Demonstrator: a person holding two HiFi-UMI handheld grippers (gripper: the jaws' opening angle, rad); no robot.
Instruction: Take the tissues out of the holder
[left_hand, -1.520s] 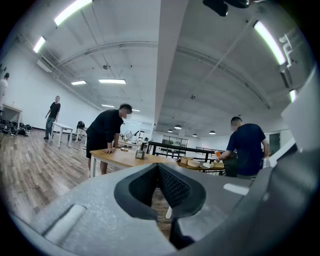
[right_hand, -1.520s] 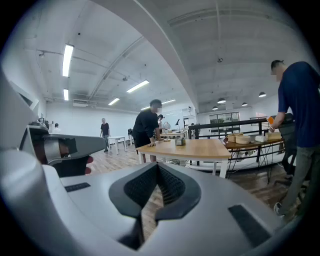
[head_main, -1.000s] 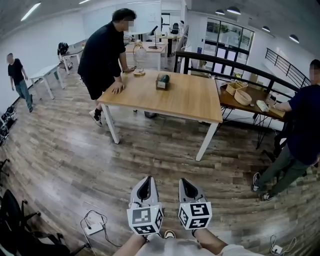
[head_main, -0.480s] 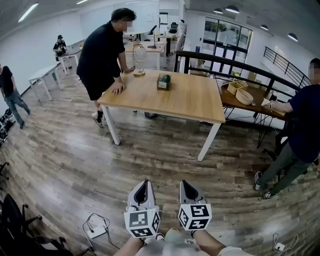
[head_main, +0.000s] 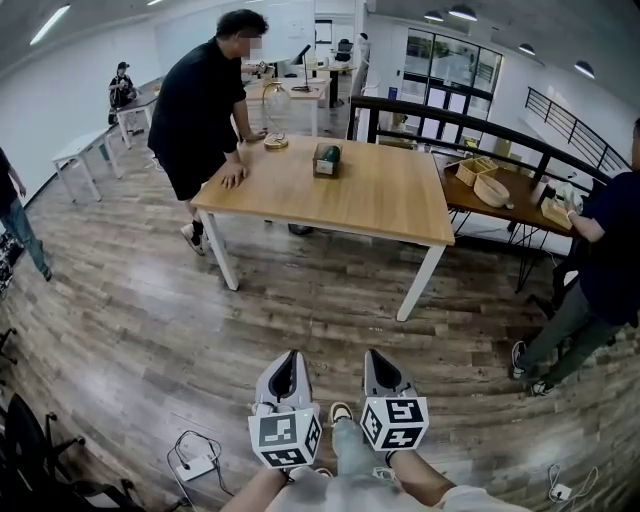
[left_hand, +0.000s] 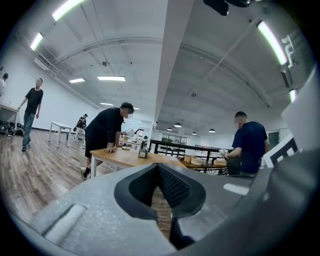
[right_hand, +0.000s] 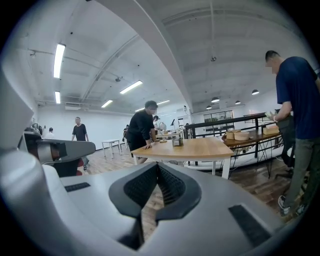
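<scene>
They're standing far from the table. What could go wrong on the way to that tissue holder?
The power strip and its cable lie on the floor by the feet, which is a trip hazard. The person in black leans on the table near the holder and might get bumped.

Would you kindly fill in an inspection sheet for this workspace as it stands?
Surface: wooden table, mostly bare, across the floor from both grippers.
Job's things: tissue holder on the table's far side, untouched.
Clutter: baskets on the side table.
Grippers: left gripper and right gripper both shut, empty, held low over the floor.
Cables: power strip with cable on the floor.
Surroundings: person in black leaning on the table; person in blue at the side table.
</scene>
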